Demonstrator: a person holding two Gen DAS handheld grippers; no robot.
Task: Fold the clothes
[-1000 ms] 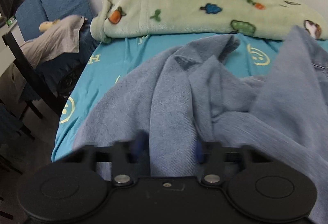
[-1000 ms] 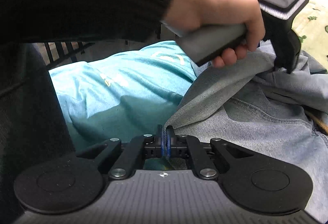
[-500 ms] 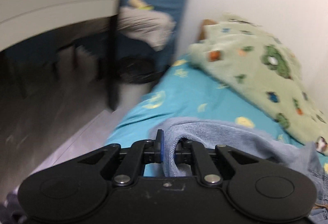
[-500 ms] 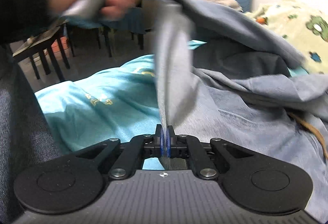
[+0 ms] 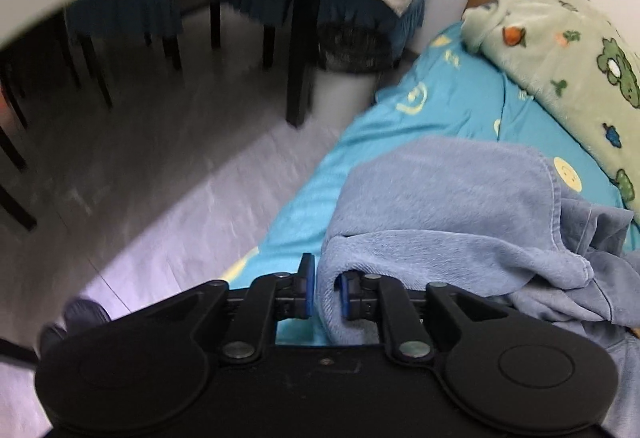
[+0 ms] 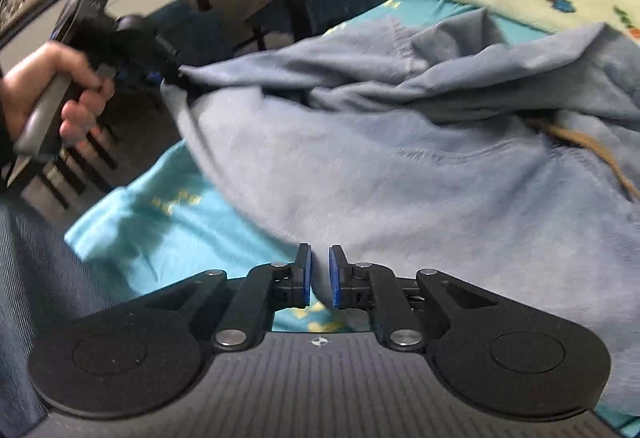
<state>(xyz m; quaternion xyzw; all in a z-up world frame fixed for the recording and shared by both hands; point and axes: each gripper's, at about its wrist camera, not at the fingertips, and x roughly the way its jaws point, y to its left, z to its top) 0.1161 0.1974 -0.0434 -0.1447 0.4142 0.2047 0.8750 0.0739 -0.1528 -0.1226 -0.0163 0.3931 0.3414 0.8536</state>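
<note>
So the soft blue fleece garment (image 6: 400, 165) is lying rumpled on the bed's turquoise sheet with yellow smiley prints (image 5: 452, 97), spread toward the near edge. The left gripper (image 5: 324, 292) has a bunched fold of that fleece sitting between its blue pads; the jaws aren't fully together, but the fabric is pinched and pulled up off the bed's edge, which the right wrist view shows too, with a hand (image 6: 52, 89) on the handle. The right gripper (image 6: 319, 276) is let go, a small gap between its pads and nothing in it, hovering just over the garment's near hem. A pale green cartoon-print blanket (image 5: 560, 49) is heaped at the far side.
</note>
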